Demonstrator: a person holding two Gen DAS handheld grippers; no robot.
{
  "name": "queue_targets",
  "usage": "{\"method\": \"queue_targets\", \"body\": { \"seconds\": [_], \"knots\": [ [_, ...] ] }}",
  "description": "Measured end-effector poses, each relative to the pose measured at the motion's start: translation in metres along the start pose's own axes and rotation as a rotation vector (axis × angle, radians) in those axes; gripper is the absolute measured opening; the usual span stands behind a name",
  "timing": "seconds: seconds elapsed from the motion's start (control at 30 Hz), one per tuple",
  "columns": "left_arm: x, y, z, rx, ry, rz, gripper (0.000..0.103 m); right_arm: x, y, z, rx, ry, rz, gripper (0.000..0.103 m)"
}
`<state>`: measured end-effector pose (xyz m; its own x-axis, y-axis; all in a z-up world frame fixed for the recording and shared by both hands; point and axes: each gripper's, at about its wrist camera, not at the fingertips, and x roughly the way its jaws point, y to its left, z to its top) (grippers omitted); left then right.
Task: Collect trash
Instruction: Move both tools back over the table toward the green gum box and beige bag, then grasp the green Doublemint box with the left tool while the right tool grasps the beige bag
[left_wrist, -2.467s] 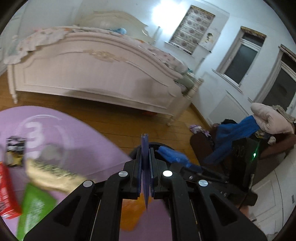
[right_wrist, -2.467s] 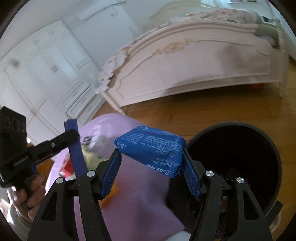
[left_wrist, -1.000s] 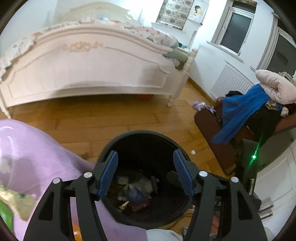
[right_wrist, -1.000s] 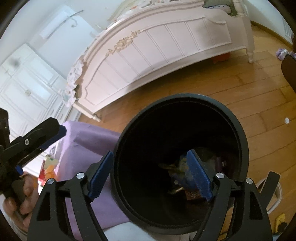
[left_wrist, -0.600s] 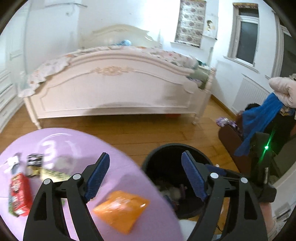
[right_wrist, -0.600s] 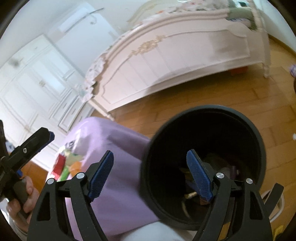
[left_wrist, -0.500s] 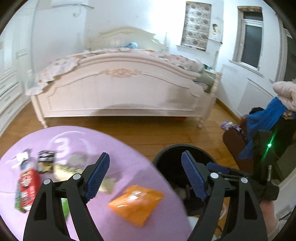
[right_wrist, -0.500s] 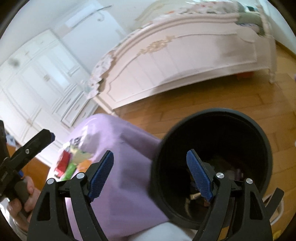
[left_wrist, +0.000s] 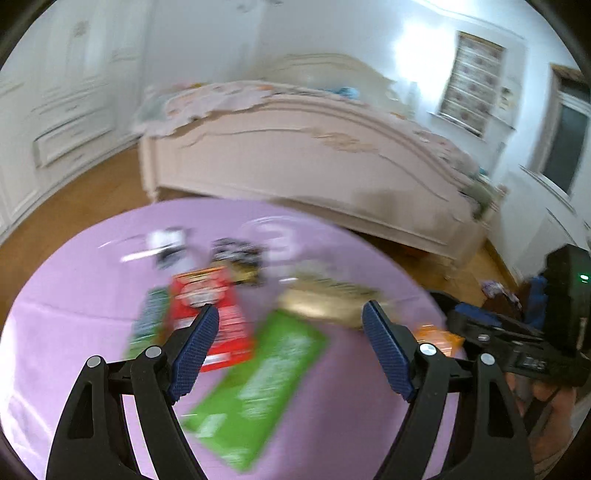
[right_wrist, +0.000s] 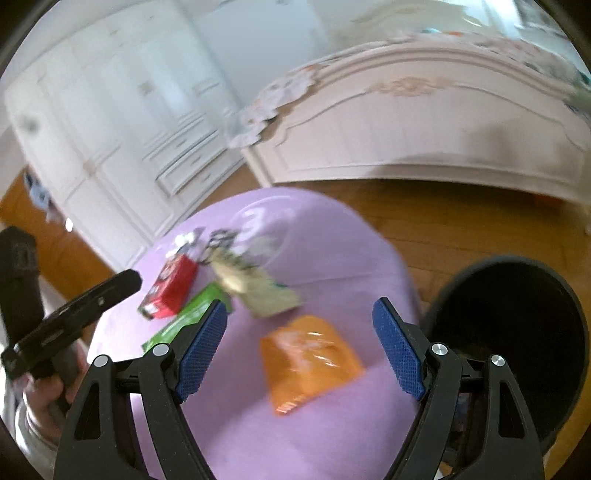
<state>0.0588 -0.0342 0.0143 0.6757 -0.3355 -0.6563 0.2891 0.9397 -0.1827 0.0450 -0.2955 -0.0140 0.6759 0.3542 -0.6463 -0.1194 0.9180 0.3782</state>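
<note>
Where the left wrist view looks down, the left tongs (left_wrist: 290, 349) stand spread and empty over the purple desk (left_wrist: 74, 332), above a green packet (left_wrist: 266, 384) beside a red box (left_wrist: 210, 317) and a tan wrapper (left_wrist: 325, 302). In the right wrist view, the right tongs (right_wrist: 299, 350) gape empty above an orange packet (right_wrist: 308, 363); the black bin (right_wrist: 517, 332) stands just beside the desk.

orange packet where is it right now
In the right wrist view the orange packet lies on the purple tablecloth, framed between the open right gripper fingers, left of the black bin and just below the beige wrapper.
</note>
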Motion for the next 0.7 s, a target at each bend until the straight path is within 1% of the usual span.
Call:
{"method": "queue_targets", "body": {
  "seconds": [0.07,0.13,0.23,0.3,0.37,0.5,0.57,0.6,0.67,0.7],
  "knots": [
    [-0.002,0.028,-0.001,-0.041,0.01,0.036,0.079,0.012,0.021,0.003,-0.06,0.019,-0.005,0.08],
    [-0.003,0.051,-0.003,-0.07,0.024,0.067,0.079,0.019,0.034,0.005,-0.093,0.029,-0.002,0.08],
    [-0.001,0.077,-0.006,-0.091,0.055,0.091,0.076,0.037,0.048,0.011,-0.138,0.063,-0.012,0.08],
    [0.002,0.088,-0.009,-0.093,0.078,0.101,0.069,0.049,0.053,0.016,-0.159,0.085,-0.03,0.08],
    [0.008,0.097,-0.013,-0.09,0.11,0.101,0.064,0.06,0.053,0.02,-0.183,0.098,-0.058,0.08],
    [0.019,0.106,-0.019,-0.073,0.153,0.086,0.06,0.08,0.056,0.027,-0.234,0.129,-0.082,0.08],
    [0.026,0.105,-0.018,-0.058,0.173,0.071,0.055,0.091,0.062,0.028,-0.272,0.155,-0.085,0.075],
    [0.029,0.105,-0.018,-0.052,0.179,0.068,0.053,0.095,0.063,0.027,-0.291,0.172,-0.088,0.07],
    [0.037,0.103,-0.016,-0.036,0.194,0.064,0.051,0.105,0.069,0.027,-0.327,0.195,-0.094,0.064],
    [0.037,0.102,-0.016,-0.028,0.188,0.07,0.05,0.108,0.07,0.026,-0.336,0.205,-0.092,0.059]
  ]
}}
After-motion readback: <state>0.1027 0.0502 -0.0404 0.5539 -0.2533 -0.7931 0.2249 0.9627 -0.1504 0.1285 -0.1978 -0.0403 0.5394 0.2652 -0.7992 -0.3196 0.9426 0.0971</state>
